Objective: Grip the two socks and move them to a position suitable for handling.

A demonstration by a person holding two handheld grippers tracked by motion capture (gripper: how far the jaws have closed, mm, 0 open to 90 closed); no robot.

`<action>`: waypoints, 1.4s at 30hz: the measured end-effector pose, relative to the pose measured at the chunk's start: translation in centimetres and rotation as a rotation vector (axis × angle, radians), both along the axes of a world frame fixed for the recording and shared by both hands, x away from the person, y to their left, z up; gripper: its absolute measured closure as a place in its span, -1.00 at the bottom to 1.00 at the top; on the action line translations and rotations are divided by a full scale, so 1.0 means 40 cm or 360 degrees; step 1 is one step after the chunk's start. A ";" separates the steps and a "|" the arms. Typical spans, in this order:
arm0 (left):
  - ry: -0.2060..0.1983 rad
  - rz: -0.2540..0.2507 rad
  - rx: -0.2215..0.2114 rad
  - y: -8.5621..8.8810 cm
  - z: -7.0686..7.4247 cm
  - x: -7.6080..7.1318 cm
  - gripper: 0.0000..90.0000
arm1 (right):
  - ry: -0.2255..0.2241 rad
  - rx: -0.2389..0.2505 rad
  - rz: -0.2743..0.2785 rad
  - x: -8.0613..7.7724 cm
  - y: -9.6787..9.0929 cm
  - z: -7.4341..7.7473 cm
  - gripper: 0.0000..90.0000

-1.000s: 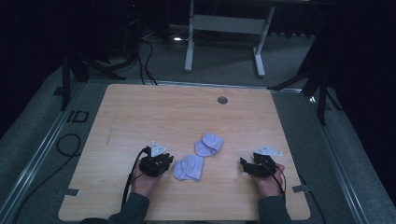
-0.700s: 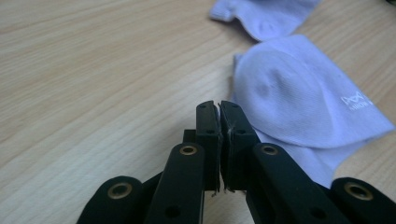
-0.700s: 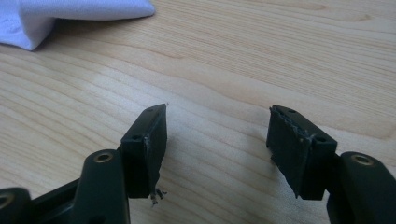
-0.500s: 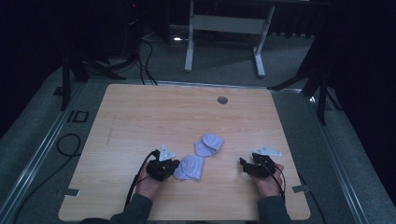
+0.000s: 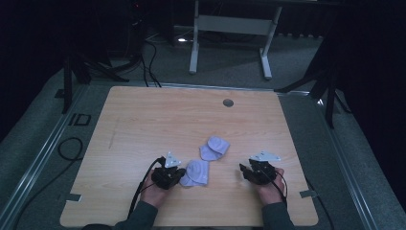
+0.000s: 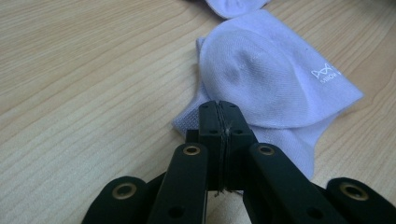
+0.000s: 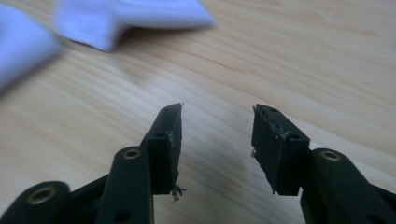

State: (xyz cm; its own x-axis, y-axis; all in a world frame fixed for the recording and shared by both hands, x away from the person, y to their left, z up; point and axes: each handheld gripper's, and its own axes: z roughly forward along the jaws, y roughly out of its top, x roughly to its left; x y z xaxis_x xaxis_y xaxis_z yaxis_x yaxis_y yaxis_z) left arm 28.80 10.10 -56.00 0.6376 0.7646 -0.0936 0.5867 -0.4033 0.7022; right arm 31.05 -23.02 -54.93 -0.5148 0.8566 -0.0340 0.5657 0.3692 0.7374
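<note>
The near sock (image 5: 196, 172) lies flat on the table (image 5: 143, 120) close to the front edge, a little left of the middle, its long axis running from the front edge up and slightly right toward the far sock (image 5: 214, 148), which it almost touches. In the left gripper view its toe bulges upward and the printed cuff end (image 6: 327, 74) points away to the right. The left gripper (image 5: 178, 175) sits at the sock's left edge with its jaws pressed together, clenched on the sock's hem (image 6: 191, 119); a second ago it stood apart from the sock with the jaws spread, and it has since slid right onto the fabric. The right gripper (image 5: 243, 171) hovers near the front right corner, well apart from both socks, its jaws half open with only bare wood between them; they have just been closing.
</note>
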 end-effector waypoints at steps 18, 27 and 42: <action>-0.0006 0.0030 -0.0043 0.018 0.013 -0.011 0.97 | -0.0055 -0.0063 0.0547 -0.033 0.224 0.084 0.45; 0.0014 0.0037 -0.0015 0.012 0.004 -0.009 0.97 | -0.0033 -0.0131 0.0718 -0.038 0.332 0.080 0.67; 0.0030 0.0054 -0.0024 0.009 0.000 -0.008 0.98 | 0.0125 -0.0202 0.0773 -0.018 0.419 0.006 0.48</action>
State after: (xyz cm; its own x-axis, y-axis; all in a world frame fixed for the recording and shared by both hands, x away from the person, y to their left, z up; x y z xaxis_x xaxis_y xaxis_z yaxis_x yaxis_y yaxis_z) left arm 28.46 10.48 -55.99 0.6096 0.7840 -0.1169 0.6129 -0.3726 0.6968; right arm 30.33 -6.24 -54.70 -0.8580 0.5092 -0.0675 0.3582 0.6874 0.6318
